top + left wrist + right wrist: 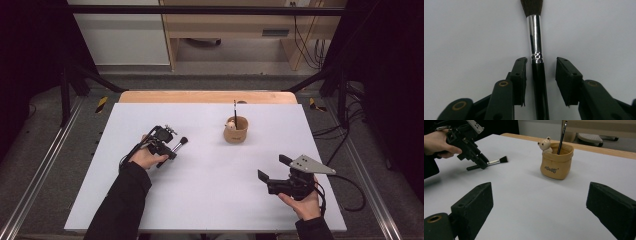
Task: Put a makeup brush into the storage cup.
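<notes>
- The right gripper (270, 169), nearest, has its jaws wide apart, holding nothing.
- The left gripper (541, 72) straddles a black-handled, silver-ferruled makeup brush (535, 50), jaws apart.
- A tan fabric bear cup (236, 129) stands beyond, unobstructed.

The makeup brush (537, 62) is showing a glossy black handle, a shiny silver ferrule and dark brown bristles against the plain white table (210, 175). The tan fabric pot (556, 161) is carrying small dark lettering and a cream bear figure (545, 144), with a black pencil (562, 137) standing inside. Both grippers' jaws are looking matt black, with brass-coloured rivets.
</notes>
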{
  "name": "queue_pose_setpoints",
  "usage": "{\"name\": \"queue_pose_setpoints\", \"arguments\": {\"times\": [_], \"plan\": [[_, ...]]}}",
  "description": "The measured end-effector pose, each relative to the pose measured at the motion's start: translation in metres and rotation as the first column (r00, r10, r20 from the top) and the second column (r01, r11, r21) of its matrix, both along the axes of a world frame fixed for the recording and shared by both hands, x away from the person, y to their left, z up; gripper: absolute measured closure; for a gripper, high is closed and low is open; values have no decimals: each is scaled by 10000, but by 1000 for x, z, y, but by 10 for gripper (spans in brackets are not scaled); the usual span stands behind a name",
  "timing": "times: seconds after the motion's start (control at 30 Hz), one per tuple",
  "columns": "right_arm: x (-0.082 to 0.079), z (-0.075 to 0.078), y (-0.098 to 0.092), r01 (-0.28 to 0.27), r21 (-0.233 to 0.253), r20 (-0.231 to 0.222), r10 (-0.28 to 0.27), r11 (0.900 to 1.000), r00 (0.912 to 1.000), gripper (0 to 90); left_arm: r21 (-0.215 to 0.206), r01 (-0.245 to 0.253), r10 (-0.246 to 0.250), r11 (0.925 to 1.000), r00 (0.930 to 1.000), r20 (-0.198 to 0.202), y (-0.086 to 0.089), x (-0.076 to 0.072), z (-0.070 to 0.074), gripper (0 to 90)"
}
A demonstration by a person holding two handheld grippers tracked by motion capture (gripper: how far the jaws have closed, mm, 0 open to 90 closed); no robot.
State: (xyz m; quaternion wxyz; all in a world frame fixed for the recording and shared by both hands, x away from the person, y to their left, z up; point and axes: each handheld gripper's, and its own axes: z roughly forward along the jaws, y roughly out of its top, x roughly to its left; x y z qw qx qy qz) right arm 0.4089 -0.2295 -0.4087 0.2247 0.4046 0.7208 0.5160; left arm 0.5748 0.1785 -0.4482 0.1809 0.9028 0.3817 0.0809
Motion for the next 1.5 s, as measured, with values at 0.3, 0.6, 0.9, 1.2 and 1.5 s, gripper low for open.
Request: {"name": "queue_pose_setpoints", "arguments": {"times": [0.3, 0.6, 0.9, 1.2, 1.5], "plan": [[0, 0, 0, -14, -9, -12, 14, 10000, 10000, 75, 171, 63, -57, 9998, 9994, -343, -1, -1, 2, 689], [0, 0, 1, -14, -11, -24, 14, 10000, 10000, 75, 389, 178, -156, 9991, 9983, -559, -3, -2, 3, 756], [0, -1, 1, -26, -43, -41, 26, 10000, 10000, 75, 420, 322, -296, 9986, 9977, -608, -3, -3, 3, 784], [0, -1, 1, -59, -68, -48, 59, 10000, 10000, 76, 475, 487, -465, 9977, 9978, -470, -3, -4, 3, 787], [0, 0, 2, -71, -28, -56, 71, 10000, 10000, 76, 88, 489, -488, 9988, 9988, -74, 2, -9, 14, 787]]}}
